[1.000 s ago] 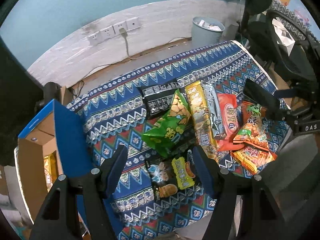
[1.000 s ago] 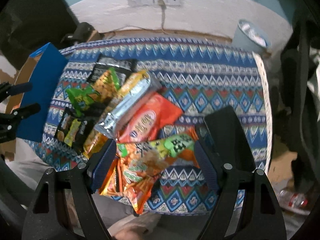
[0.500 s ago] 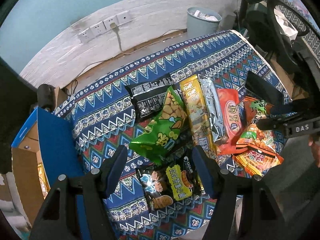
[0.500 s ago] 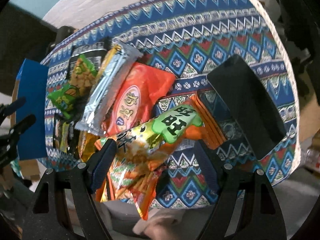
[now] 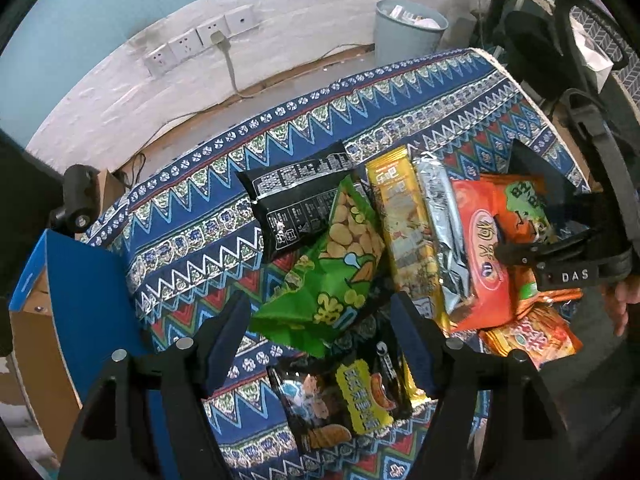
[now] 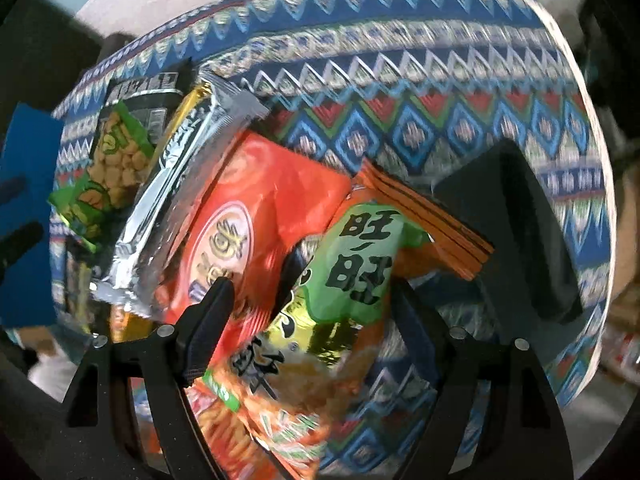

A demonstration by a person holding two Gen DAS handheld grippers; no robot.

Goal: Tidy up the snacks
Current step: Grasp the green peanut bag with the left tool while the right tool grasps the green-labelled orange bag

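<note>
Several snack packs lie in a pile on the patterned tablecloth [image 5: 208, 208]. My left gripper [image 5: 322, 314] is open above the green peanut bag [image 5: 336, 268], with a black and yellow pack [image 5: 344, 396] just below it. A black pack [image 5: 296, 196], a yellow bar [image 5: 404, 236], a silver bar [image 5: 440, 232] and a red pack [image 5: 480, 256] lie to the right. My right gripper [image 6: 308, 300] is open, low over the orange and green snack bag [image 6: 352, 264], its fingers either side of it. The right gripper also shows in the left wrist view [image 5: 560, 252].
A blue cardboard box [image 5: 72, 304] stands open at the table's left edge. A grey waste bin [image 5: 408, 36] and wall sockets [image 5: 200, 40] are behind the table. A black chair [image 5: 560, 40] stands at the far right. A flat black object [image 6: 516, 232] lies right of the orange bag.
Both grippers have dropped closer to the snacks. The right gripper has come down around the orange and green bag; the left has moved in over the green peanut bag. Jaws stayed open.
</note>
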